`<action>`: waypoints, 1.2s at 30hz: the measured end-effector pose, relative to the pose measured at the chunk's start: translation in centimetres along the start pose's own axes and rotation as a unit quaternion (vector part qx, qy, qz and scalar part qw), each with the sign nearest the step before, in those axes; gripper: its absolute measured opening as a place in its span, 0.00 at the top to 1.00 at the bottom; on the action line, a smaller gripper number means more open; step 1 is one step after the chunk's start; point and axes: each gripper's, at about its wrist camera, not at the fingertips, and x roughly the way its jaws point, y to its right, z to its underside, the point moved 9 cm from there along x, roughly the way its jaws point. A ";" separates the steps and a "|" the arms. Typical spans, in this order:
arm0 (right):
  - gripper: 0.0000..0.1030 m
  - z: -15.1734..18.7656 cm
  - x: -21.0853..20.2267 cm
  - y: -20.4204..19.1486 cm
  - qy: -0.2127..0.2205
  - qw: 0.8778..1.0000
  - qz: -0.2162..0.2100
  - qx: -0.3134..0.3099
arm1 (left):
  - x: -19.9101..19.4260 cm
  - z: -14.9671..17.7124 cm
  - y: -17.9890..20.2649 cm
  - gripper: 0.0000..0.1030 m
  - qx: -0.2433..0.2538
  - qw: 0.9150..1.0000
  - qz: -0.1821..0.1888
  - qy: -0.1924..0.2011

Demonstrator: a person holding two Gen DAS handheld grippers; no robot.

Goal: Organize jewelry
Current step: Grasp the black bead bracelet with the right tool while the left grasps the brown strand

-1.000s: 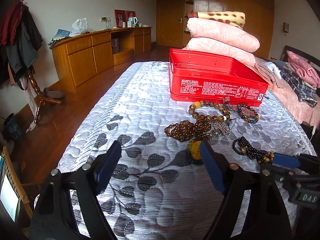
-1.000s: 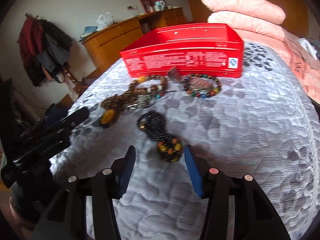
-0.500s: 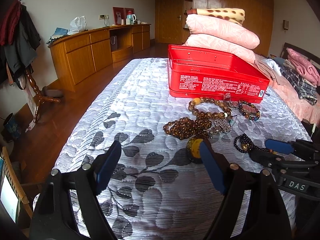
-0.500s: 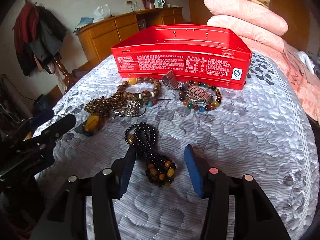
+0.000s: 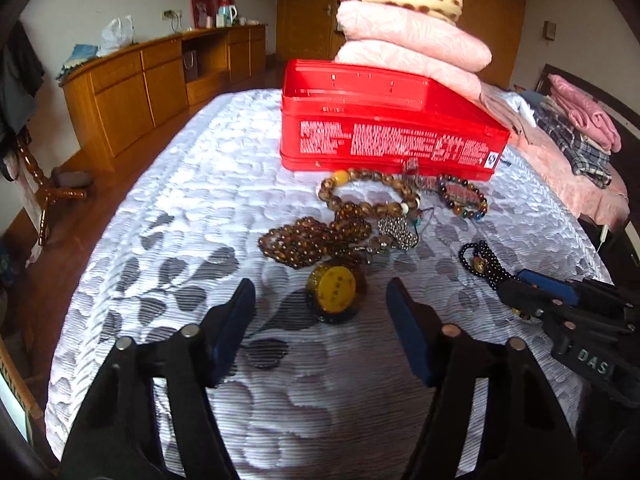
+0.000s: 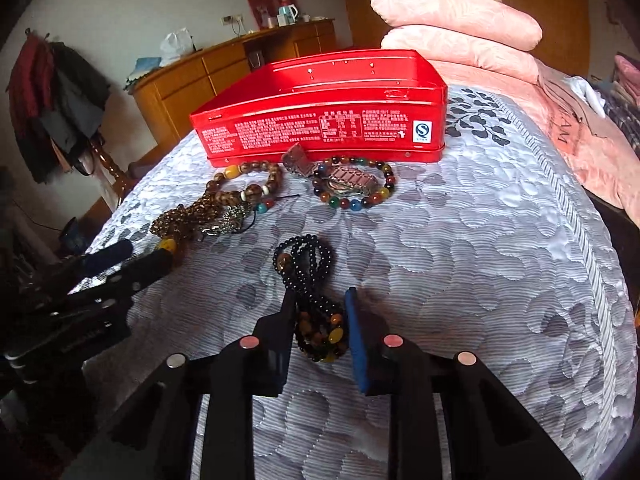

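While your right gripper point(image 6: 318, 328) straddles it, weigh up each piece:

Black bead strand point(image 6: 304, 264): it lies doubled on the bed just ahead of you, its coloured-bead end between your right jaws. It looks light, limp and likely to slide and sag, so take it at that bunched coloured end, where several loops cross, not at a single thread.

Right jaws: narrowed close on either side of the coloured cluster; I cannot tell whether the pads are pressing the beads yet.

Left gripper point(image 5: 320, 320): jaws wide apart, holding nothing, with the amber pendant point(image 5: 336, 286) lying between and just ahead of the tips.

Brown bead necklace point(image 5: 316, 238): heaped and tangled with a silver mesh piece point(image 5: 398, 228); expect the whole heap to drag along if you lift one part.

Wooden bead bracelet point(image 5: 368, 196): stiffer ring shape, near the tin, easy to pinch across its rim.

Multicoloured bracelet point(image 6: 354, 188): lies around a metal-link watch point(image 6: 346, 180); glassy beads are probably slick.

Red tin point(image 6: 320, 120): stands closed at the far side of the jewelry, touching or nearly touching the nearest pieces; likely the destination, and it needs opening.

Bed point(image 6: 500, 260): quilted, soft cover that gives under pressure, so beads will sink in as you close.

Room: folded pink quilts point(image 5: 412, 44) behind the tin, wooden cabinets point(image 5: 160, 76) along the wall.
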 end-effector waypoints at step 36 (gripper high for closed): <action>0.76 -0.1 0.3 -0.1 0.000 1.000 0.002 -0.002 | -0.9 1.8 -0.5 0.65 -0.011 0.999 0.031 -0.029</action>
